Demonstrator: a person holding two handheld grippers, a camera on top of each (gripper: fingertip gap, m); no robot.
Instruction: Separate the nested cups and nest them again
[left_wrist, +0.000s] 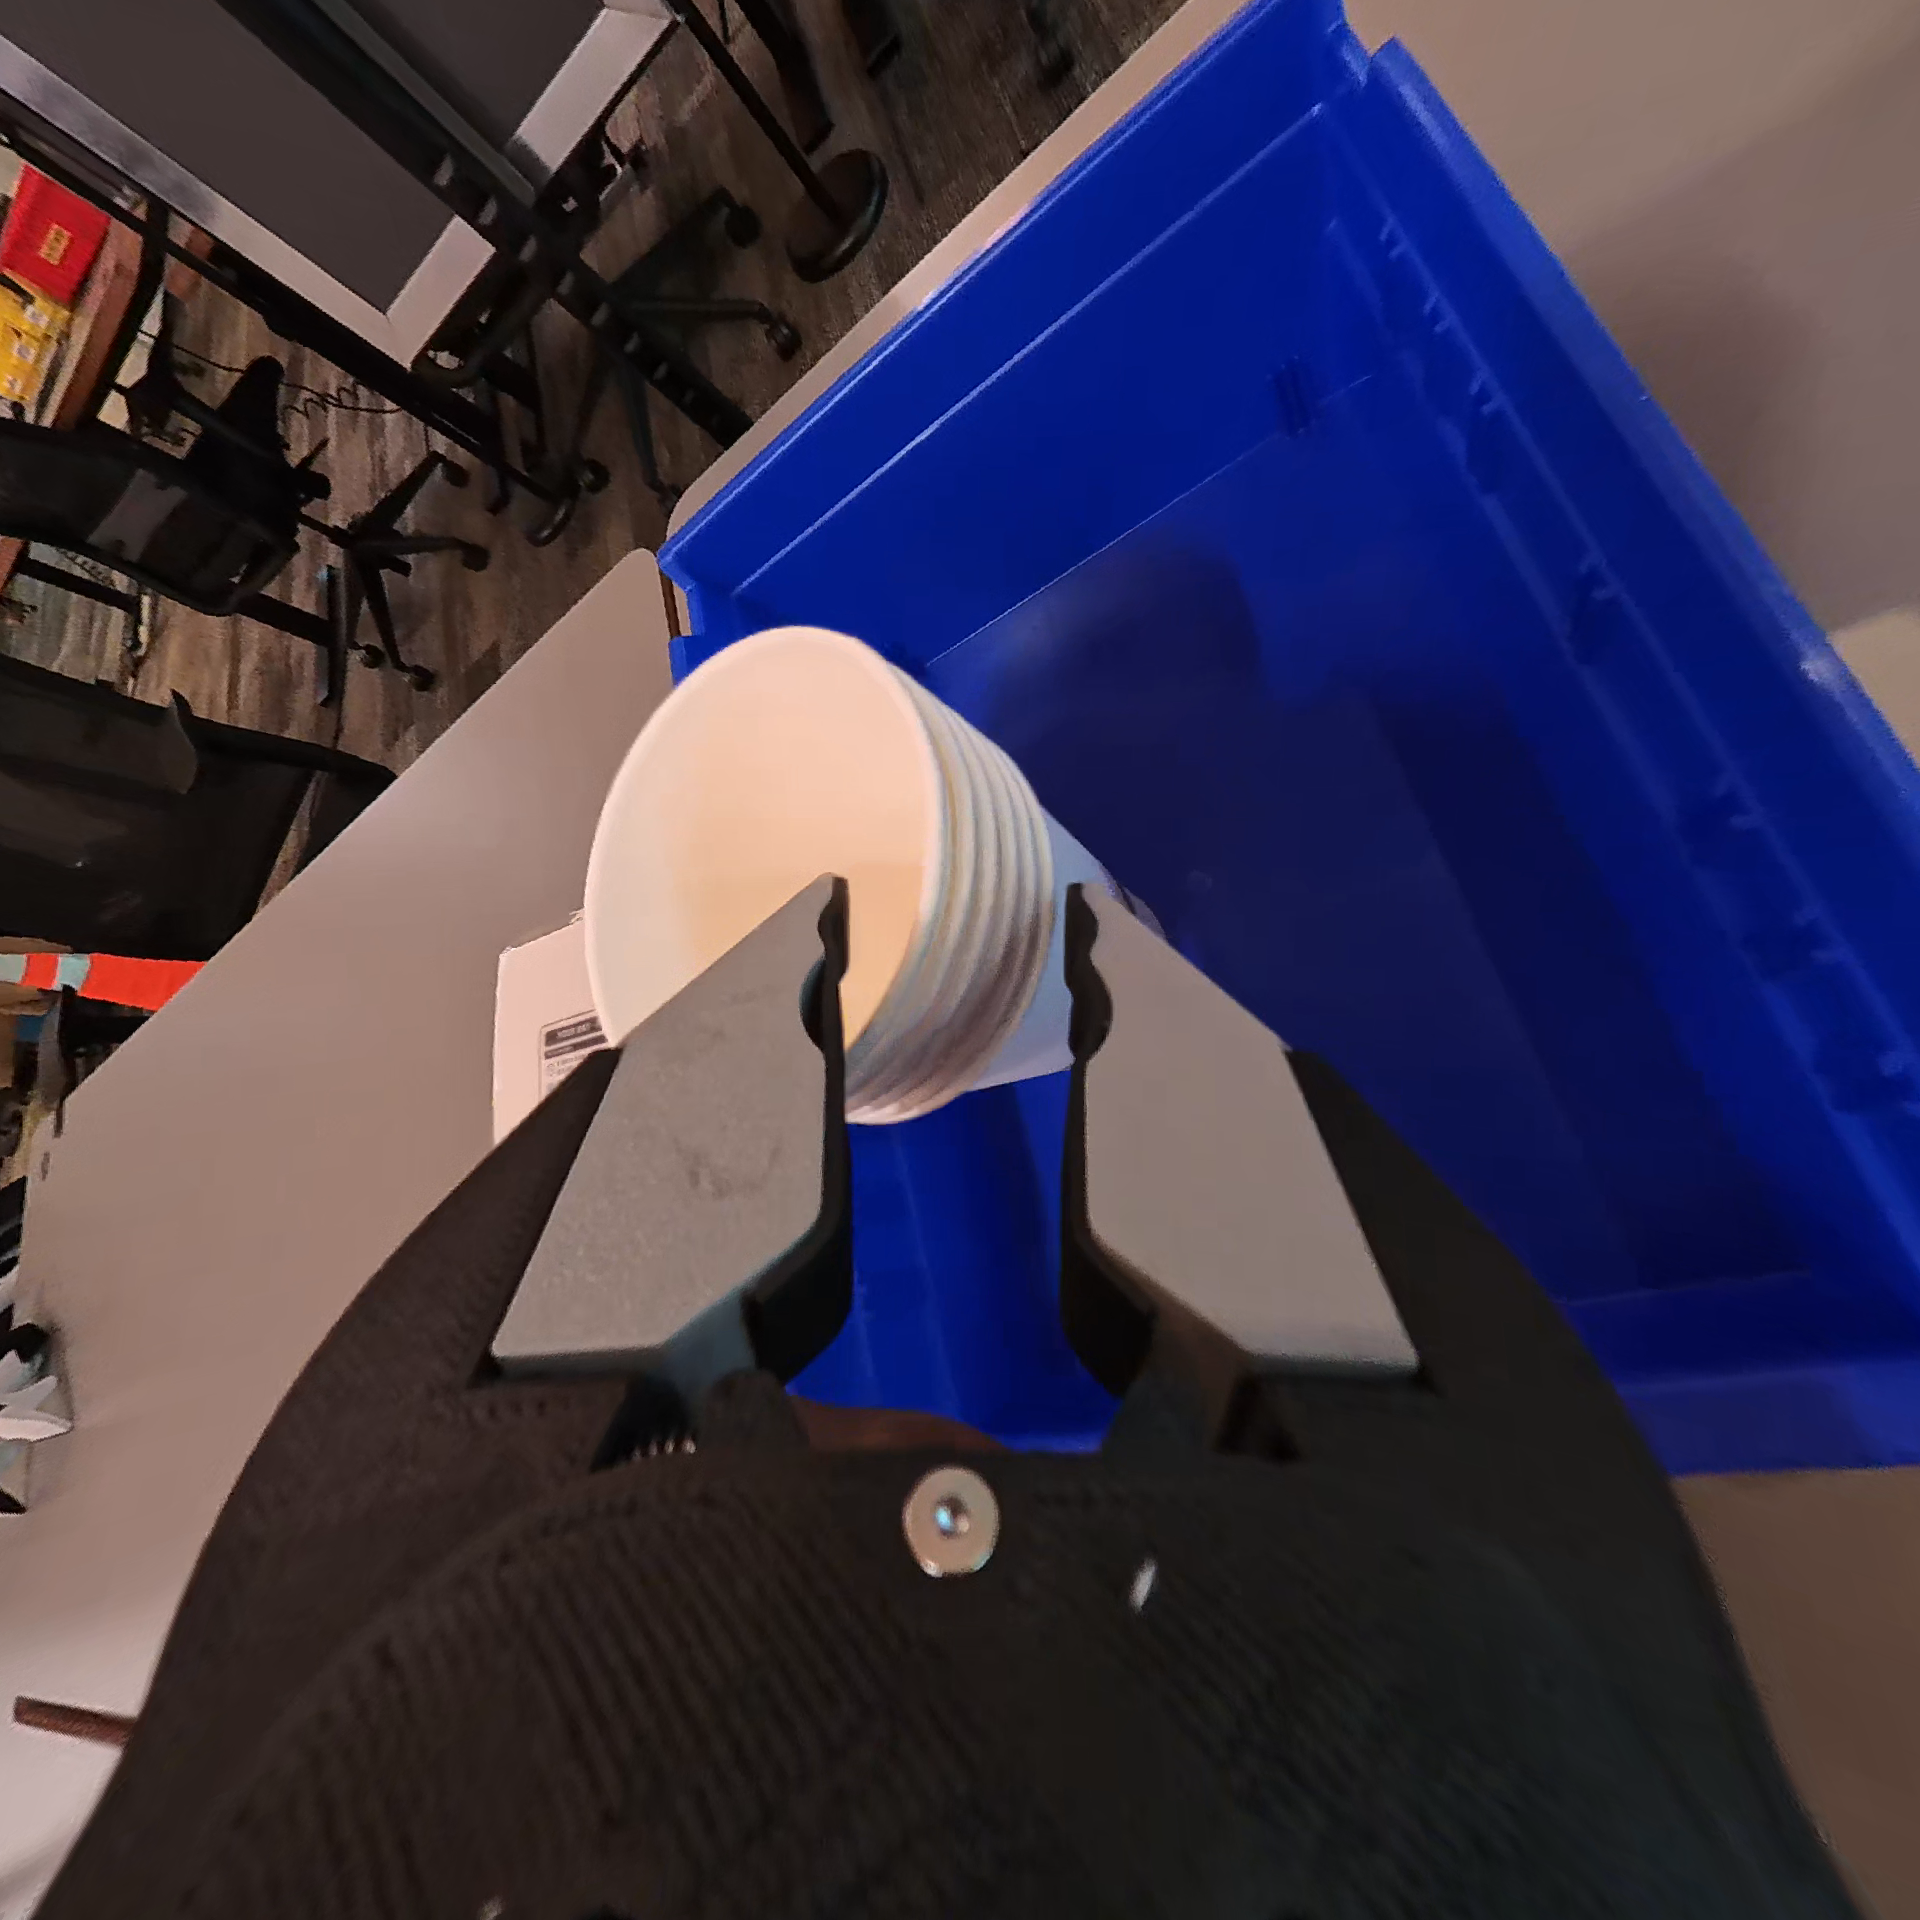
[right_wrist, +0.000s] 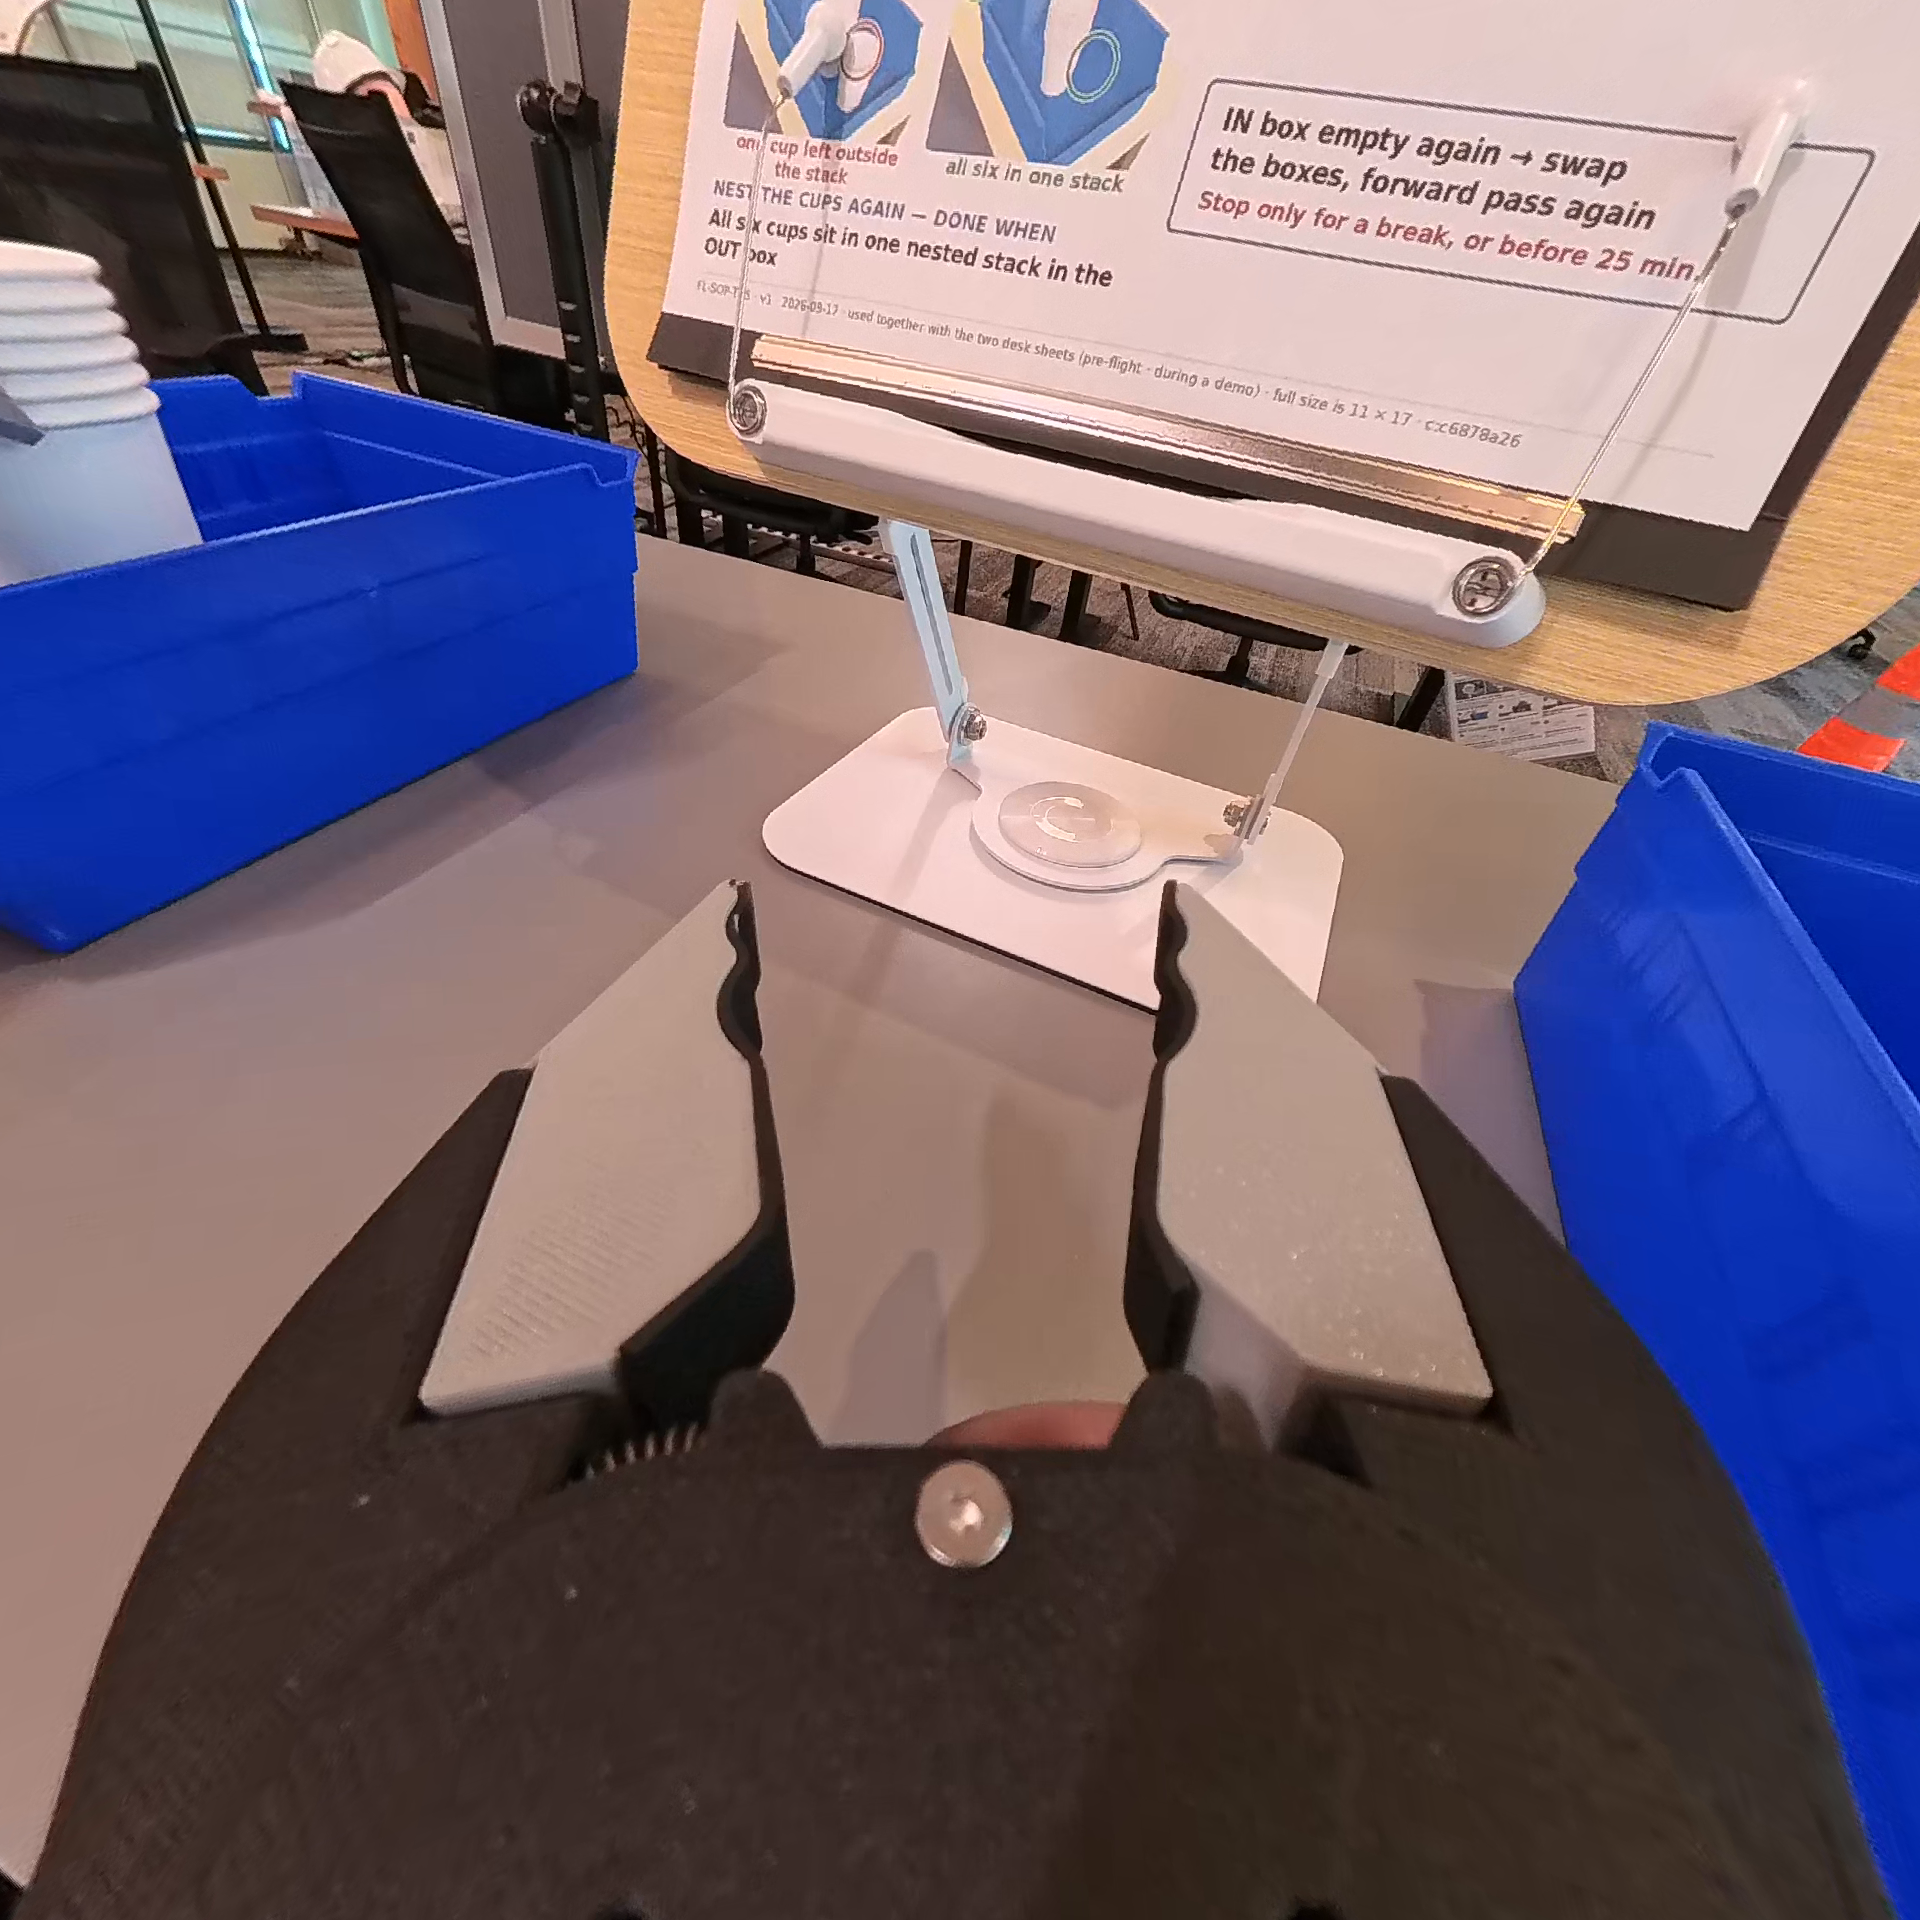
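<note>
A nested stack of white cups (left_wrist: 821, 873) is held at frame centre of the left wrist view, over a blue bin (left_wrist: 1351, 779), with the left gripper (left_wrist: 956, 935) jaws clamped across its rim wall; about seven rims are counted (blur makes the count uncertain). The right gripper (right_wrist: 951, 935) hangs over the grey bench (right_wrist: 312, 1039), jaws apart and empty. Judged step: separation not yet begun, so one cup must next be gripped by the right and drawn off; two blue bins are counted.

Both grippers (left_wrist: 956, 914) (right_wrist: 956, 914) have ribbed black bodies, grey wedge jaws and a silver screw (right_wrist: 962, 1524).
</note>
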